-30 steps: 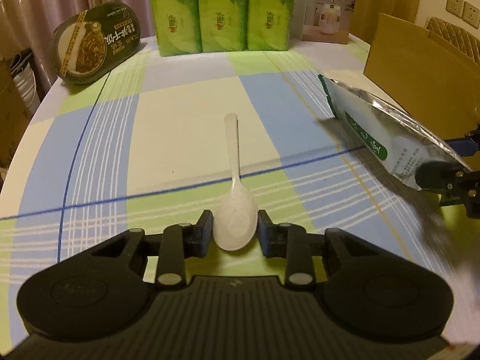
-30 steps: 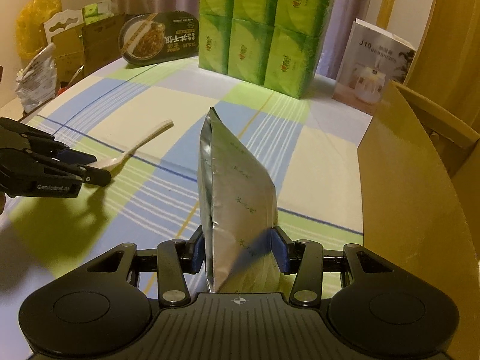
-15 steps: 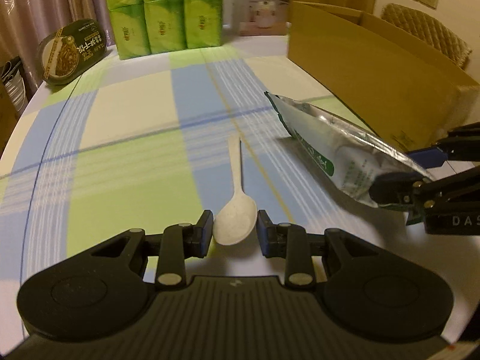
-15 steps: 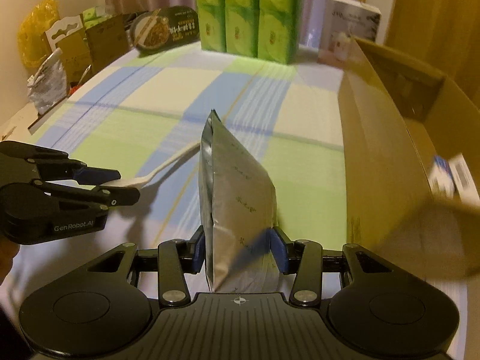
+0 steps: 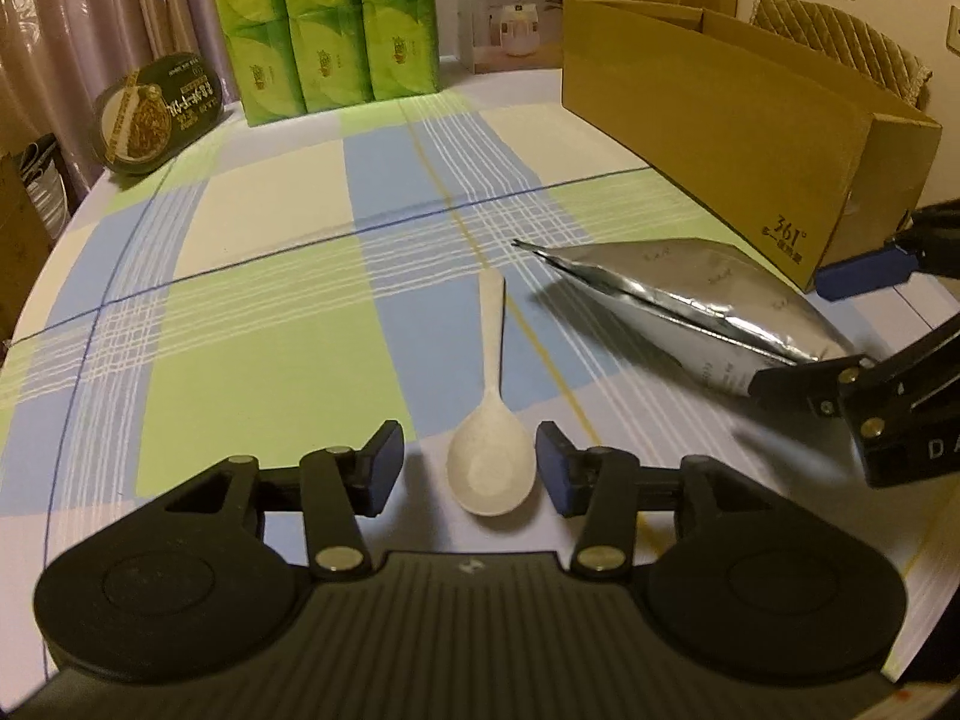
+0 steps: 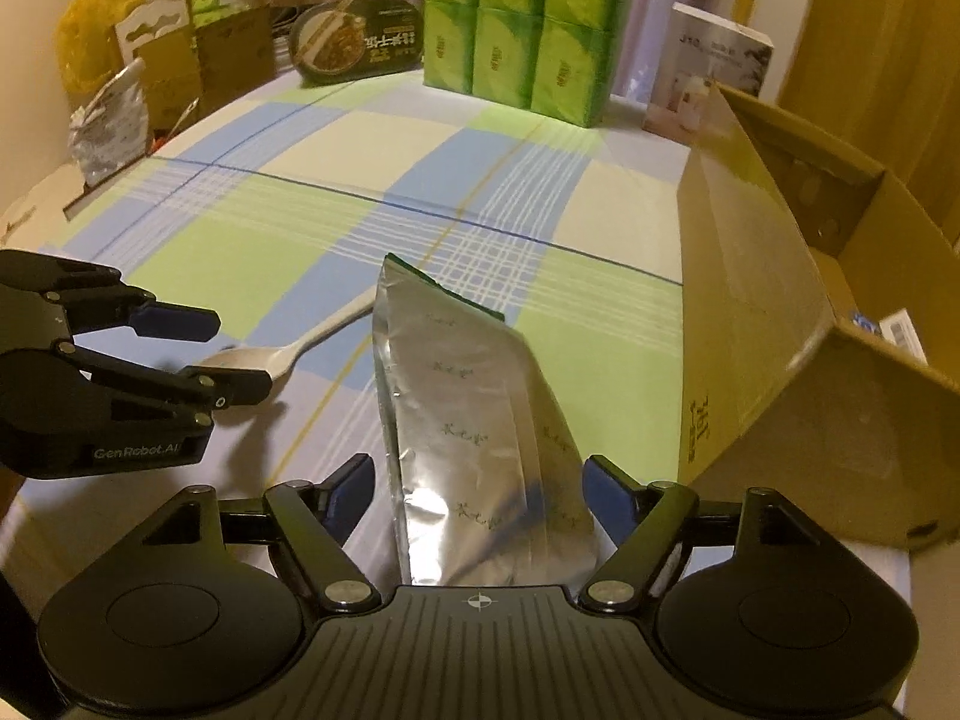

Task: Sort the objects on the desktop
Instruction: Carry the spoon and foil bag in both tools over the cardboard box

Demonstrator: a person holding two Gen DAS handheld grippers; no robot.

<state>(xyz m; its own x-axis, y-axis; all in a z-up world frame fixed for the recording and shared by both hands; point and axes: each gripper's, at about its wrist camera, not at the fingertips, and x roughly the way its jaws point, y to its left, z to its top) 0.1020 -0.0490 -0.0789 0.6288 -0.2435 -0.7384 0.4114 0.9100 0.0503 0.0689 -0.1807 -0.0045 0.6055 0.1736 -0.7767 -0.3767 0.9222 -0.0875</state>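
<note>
A white plastic spoon lies on the checked tablecloth, bowl toward me, between the spread fingers of my left gripper, which is open and not touching it. The spoon also shows in the right wrist view. A silver foil pouch lies between the spread fingers of my right gripper, which is open. In the left wrist view the pouch lies flat on the table beside the right gripper.
An open cardboard box stands at the table's right edge, with small items inside. At the back are stacked green tissue packs, a dark noodle bowl and a white humidifier box. Bags and cartons stand off the table's left.
Both grippers have opened. The spoon and the foil pouch, held half a second ago, now lie released on the table near the cardboard box.
</note>
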